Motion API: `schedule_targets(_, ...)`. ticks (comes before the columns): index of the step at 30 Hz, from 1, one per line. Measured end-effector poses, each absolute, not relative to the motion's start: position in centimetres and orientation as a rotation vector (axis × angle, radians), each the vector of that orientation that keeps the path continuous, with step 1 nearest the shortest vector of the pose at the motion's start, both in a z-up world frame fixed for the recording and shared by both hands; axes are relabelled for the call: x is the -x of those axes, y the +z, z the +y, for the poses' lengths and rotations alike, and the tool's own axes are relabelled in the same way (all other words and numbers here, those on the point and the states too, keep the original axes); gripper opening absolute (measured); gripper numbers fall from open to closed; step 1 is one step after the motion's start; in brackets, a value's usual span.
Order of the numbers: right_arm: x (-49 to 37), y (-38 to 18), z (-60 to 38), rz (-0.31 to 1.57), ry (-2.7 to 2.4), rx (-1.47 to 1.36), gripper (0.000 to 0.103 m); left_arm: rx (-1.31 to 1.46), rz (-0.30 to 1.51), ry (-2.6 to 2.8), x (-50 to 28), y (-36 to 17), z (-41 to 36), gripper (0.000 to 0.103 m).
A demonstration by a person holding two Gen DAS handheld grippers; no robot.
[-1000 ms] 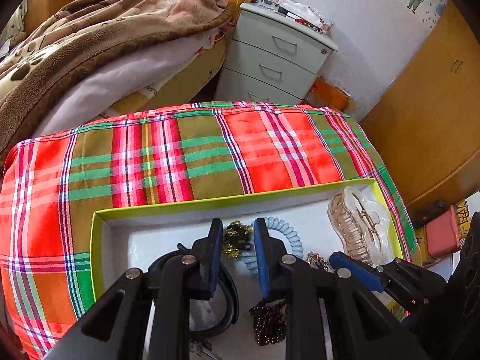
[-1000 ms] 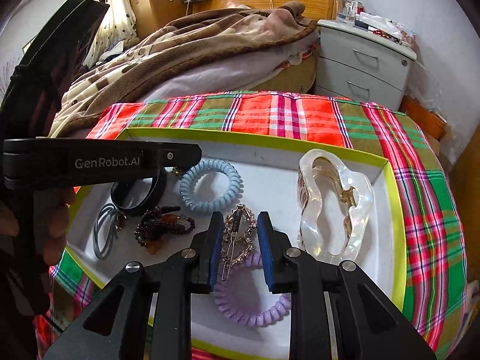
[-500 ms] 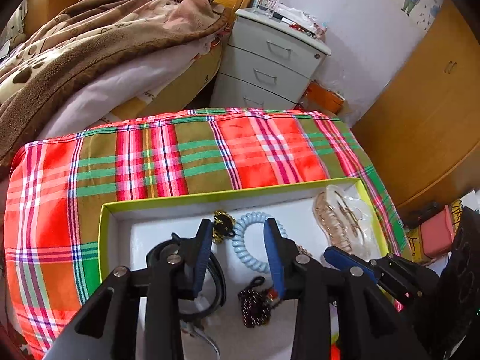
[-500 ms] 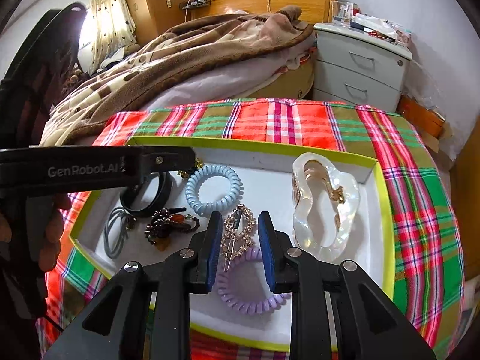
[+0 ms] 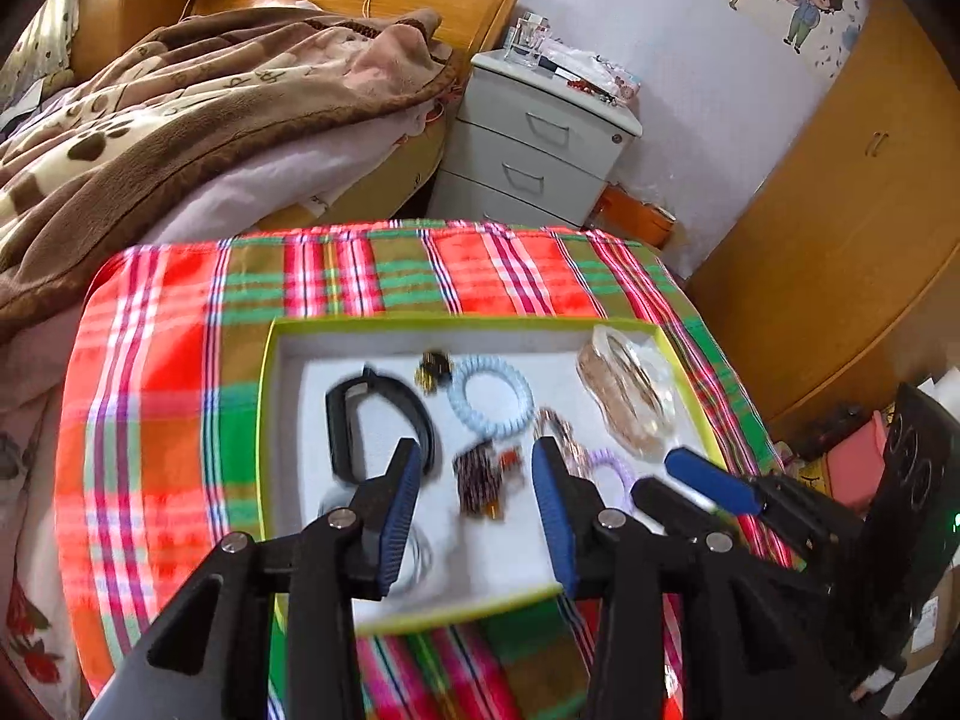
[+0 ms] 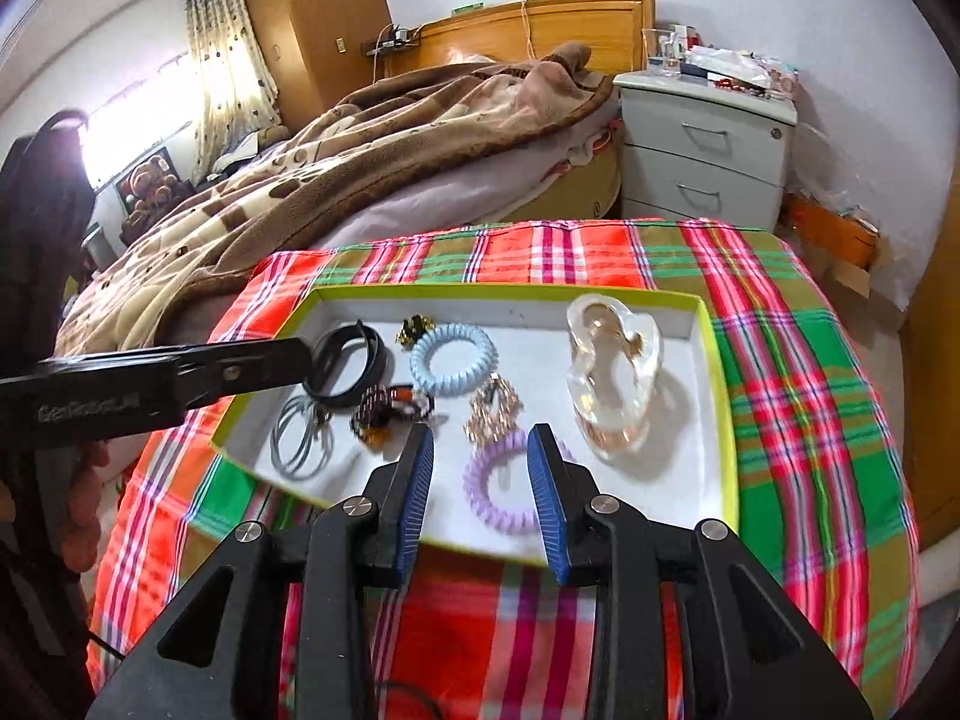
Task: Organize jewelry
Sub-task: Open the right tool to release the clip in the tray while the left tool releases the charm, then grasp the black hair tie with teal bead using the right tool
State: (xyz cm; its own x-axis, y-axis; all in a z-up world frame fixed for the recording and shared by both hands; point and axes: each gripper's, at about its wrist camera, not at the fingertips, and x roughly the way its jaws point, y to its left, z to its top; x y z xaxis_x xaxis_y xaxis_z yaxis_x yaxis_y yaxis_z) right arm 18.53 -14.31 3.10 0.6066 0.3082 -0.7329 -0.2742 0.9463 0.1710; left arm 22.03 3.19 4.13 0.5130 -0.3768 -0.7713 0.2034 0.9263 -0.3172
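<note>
- The right gripper (image 6: 480, 468), low in the frame, is spread wide with nothing in it, framing the purple coil hair tie (image 6: 510, 492) at the tray's near edge.
- The left gripper (image 5: 474, 480) is likewise released, over the dark beaded piece (image 5: 480, 480).
- All the jewelry lies in the green-rimmed tray (image 6: 717, 360) at the frame's middle.
- Best to drop straight down on 1 item, clear of the neighbouring gold clip (image 6: 495, 411).

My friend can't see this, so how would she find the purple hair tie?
Look at the white tray with the green rim on the plaid cloth. The purple hair tie lies at its near edge, beside the clear claw clip. It is a spiral coil like the blue one, only purple.
</note>
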Motion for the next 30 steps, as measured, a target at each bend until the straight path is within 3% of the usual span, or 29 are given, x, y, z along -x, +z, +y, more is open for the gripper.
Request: schedule_targets(30, -8.3, -1.0, -14.4, 0.952, 0.319, -0.038, 0.035, 0.301, 0.983, -0.264, -8.1, -0.1, 7.6, 0.043)
